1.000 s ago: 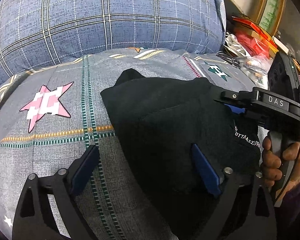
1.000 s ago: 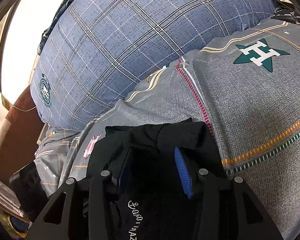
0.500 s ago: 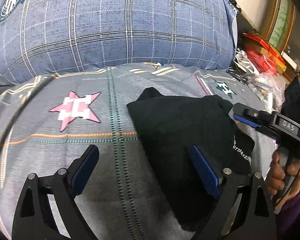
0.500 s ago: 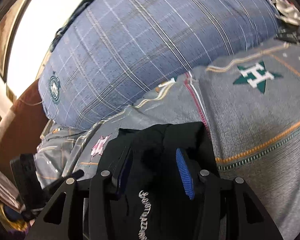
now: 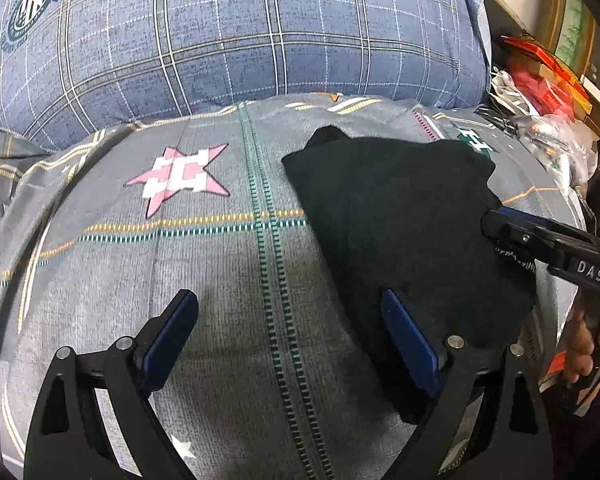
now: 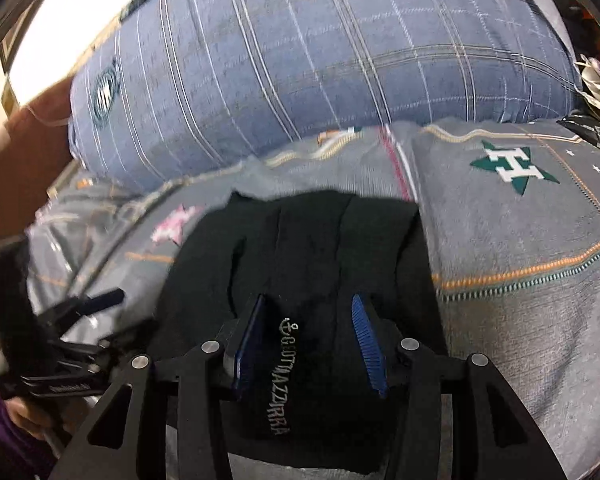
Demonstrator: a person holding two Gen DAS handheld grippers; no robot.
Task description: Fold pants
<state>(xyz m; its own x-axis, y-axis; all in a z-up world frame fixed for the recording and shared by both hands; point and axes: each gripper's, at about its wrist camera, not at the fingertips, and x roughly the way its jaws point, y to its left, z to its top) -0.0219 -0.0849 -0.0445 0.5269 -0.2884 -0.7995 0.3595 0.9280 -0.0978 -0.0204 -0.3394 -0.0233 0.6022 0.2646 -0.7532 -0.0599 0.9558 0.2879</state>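
Observation:
The black pants (image 5: 400, 220) lie folded into a compact pad on the grey patterned bedsheet (image 5: 180, 260). My left gripper (image 5: 288, 300) hangs open over the sheet, its right pad (image 5: 408, 340) at the pants' near left edge and nothing between the pads. My right gripper (image 6: 308, 304) stands about half open over the near part of the pants (image 6: 320, 248). The strip with white lettering (image 6: 280, 376) runs between its pads, which do not pinch it. In the left wrist view the right gripper (image 5: 496, 220) reaches in at the pants' right edge.
A large blue plaid pillow (image 5: 220, 40) fills the back of the bed. Red boxes and plastic bags (image 5: 540, 84) crowd the far right. A hand (image 5: 584, 344) holds the right gripper's handle. Bare sheet lies left of the pants.
Both grippers have drawn back from the pants, which now look smaller and farther off. The right gripper rolled, and the lettering slid forward between its pads. The left gripper shifted left.

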